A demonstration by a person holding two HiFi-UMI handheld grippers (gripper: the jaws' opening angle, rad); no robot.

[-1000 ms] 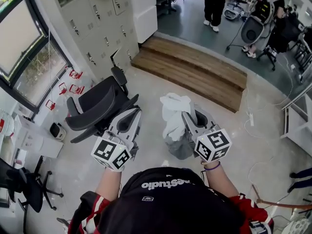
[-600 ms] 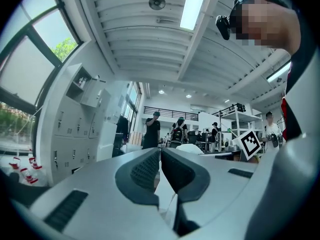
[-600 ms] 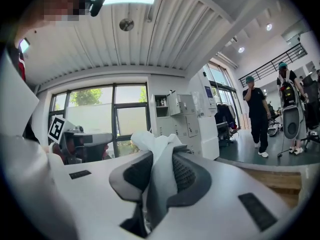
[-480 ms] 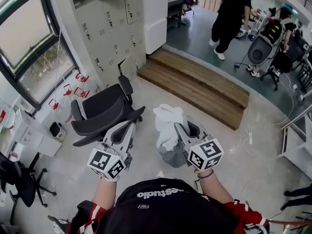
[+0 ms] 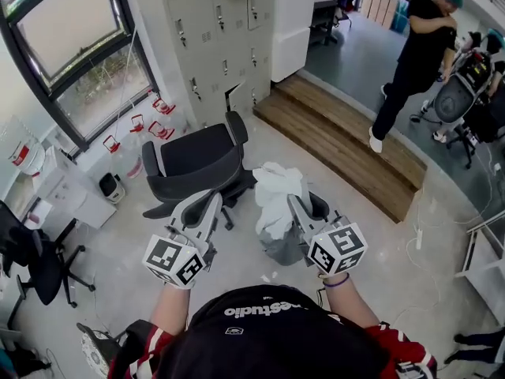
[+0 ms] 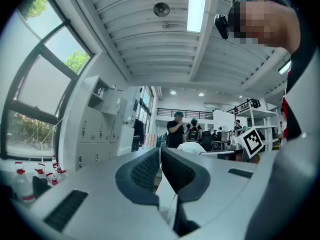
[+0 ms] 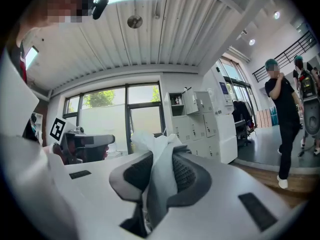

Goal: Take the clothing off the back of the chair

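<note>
A black office chair [image 5: 193, 160] stands with a bare back, just beyond my left gripper [image 5: 213, 200]. In the left gripper view the left gripper [image 6: 159, 151] has its dark pads together with nothing between them. My right gripper [image 5: 293, 202] is shut on a white and grey piece of clothing [image 5: 276, 196], which bunches above the jaws and hangs below them, clear of the chair on its right. The cloth [image 7: 159, 164] shows squeezed between the pads of the right gripper [image 7: 159, 156]. From the left gripper view the clothing [image 6: 191, 146] appears as a white lump.
Grey lockers [image 5: 221, 38] line the wall behind the chair, under a large window [image 5: 71, 46]. A wooden step [image 5: 347, 140] runs at the right, where a person in black [image 5: 414, 61] walks. Another dark chair [image 5: 39, 259] stands at the far left, near red-capped bottles [image 5: 134, 129].
Both grippers have risen a little with the clothing still held in the right one. The view has swung, so the chair now sits more central. The person in black has stepped right.
</note>
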